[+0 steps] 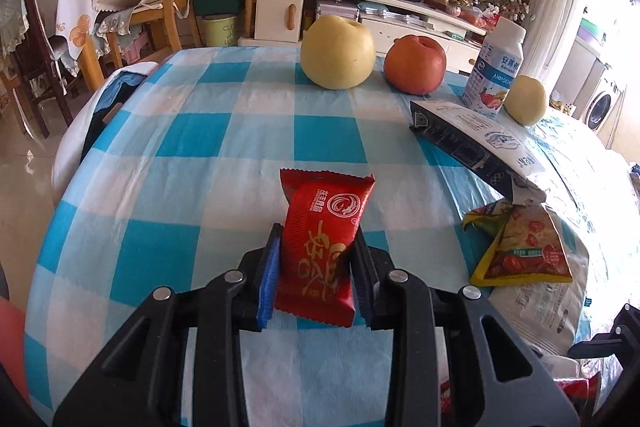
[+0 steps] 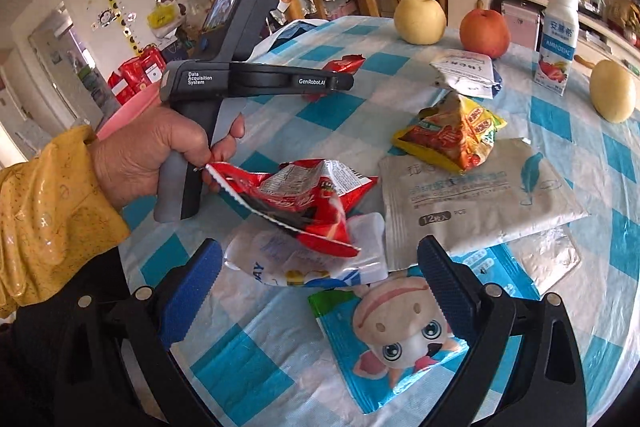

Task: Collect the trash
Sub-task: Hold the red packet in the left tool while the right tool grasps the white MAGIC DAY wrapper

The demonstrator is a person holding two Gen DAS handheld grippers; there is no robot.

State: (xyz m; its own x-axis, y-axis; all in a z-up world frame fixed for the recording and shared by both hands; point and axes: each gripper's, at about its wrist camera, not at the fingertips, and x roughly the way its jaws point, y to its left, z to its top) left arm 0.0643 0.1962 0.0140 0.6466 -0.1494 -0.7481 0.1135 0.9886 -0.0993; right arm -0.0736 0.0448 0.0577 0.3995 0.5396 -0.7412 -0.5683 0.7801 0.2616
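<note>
Left gripper (image 1: pixel 316 263) clamped on red snack packet (image 1: pixel 322 247) above checked tablecloth (image 1: pixel 180 155); right gripper (image 2: pixel 320 275) wide open, empty, over crumpled red wrapper (image 2: pixel 304 199).

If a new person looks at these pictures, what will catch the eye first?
First, the red snack wrapper clamped upright between the left gripper fingers. Then the heap of empty packets before the open right gripper, with a yellow apple at the table's far edge.

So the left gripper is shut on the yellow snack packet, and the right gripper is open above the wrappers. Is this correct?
Not quite: the left gripper is shut on the red snack packet, as the left wrist view shows. The right gripper is open above the wrappers.
</note>
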